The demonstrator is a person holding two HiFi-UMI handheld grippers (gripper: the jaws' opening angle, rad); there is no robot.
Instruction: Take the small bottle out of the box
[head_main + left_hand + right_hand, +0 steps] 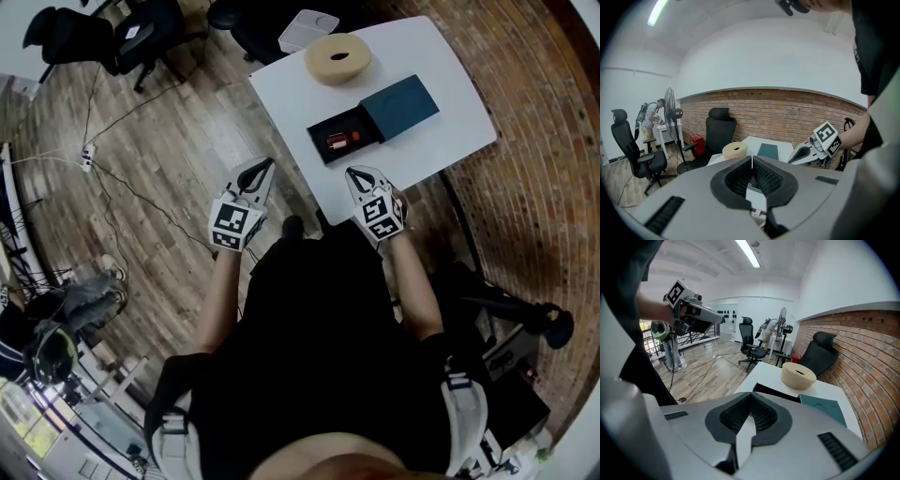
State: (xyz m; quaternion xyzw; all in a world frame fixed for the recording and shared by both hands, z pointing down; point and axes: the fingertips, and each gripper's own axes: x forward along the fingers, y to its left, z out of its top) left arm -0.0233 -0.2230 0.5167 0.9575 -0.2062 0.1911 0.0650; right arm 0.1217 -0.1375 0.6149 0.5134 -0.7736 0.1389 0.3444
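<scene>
Nearest, the left gripper (267,164) and right gripper (352,172) hang near the box (320,130), each claw pressed together, empty (lid (401,105) just beside it). Inside the box lies the small bottle (339,141).

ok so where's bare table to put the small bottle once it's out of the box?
Free: table left of the open box; strip along the near edge between box and right gripper; corner right of the teal lid. Crowded: far side, around the beige ring.

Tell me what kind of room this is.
Probably an office or lab workspace: a black swivel office chair, a white rectangular table near a red brick wall, and a black pedestal fan.
</scene>
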